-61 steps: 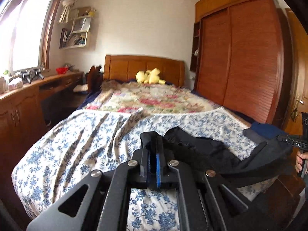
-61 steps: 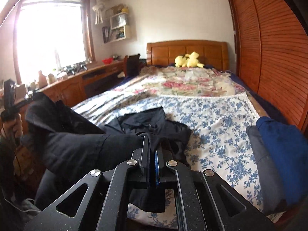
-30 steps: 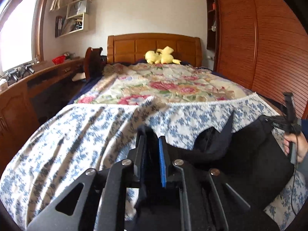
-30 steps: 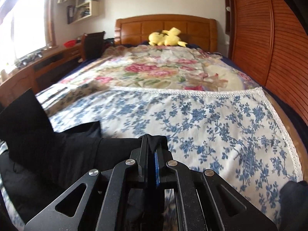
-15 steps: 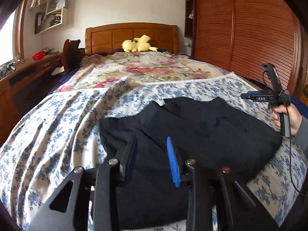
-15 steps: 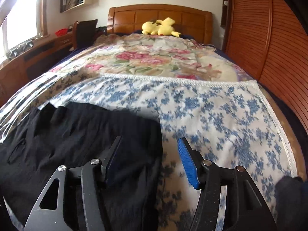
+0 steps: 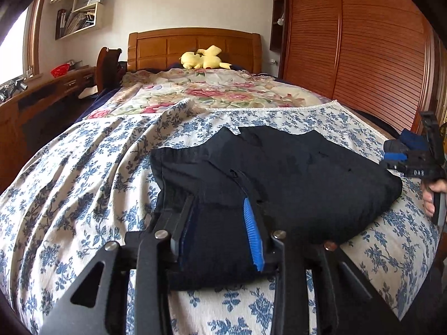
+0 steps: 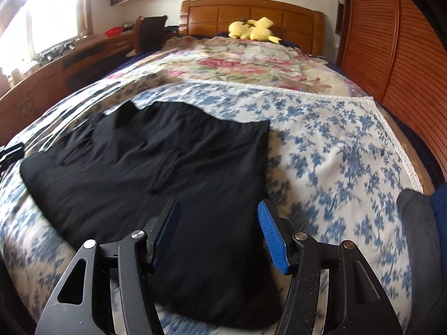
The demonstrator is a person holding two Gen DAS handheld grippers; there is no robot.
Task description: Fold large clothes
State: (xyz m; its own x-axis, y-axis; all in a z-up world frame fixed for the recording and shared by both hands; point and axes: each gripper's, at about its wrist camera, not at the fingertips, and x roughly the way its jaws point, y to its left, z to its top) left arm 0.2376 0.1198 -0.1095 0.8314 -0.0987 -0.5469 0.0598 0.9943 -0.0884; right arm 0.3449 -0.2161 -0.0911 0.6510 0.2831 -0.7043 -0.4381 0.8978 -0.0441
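A black garment lies folded and fairly flat on the blue-flowered sheet at the foot of the bed. My left gripper hovers over the garment's near left corner. Its jaws are opening; cloth lies between and under the fingers, and the pads do not press it. My right gripper stands open over the near right part of the same garment, with the blue pads apart from the cloth. A hand holding the right gripper shows at the right edge of the left wrist view.
A flowered quilt covers the far half of the bed, with a yellow plush toy at the wooden headboard. A slatted wardrobe runs along the right, a wooden desk along the left. Folded grey and blue clothes sit at the right edge.
Both grippers were shut on the lifted black garment; it now lies spread on the bed and both have let go. The right gripper has drawn back toward the near right.
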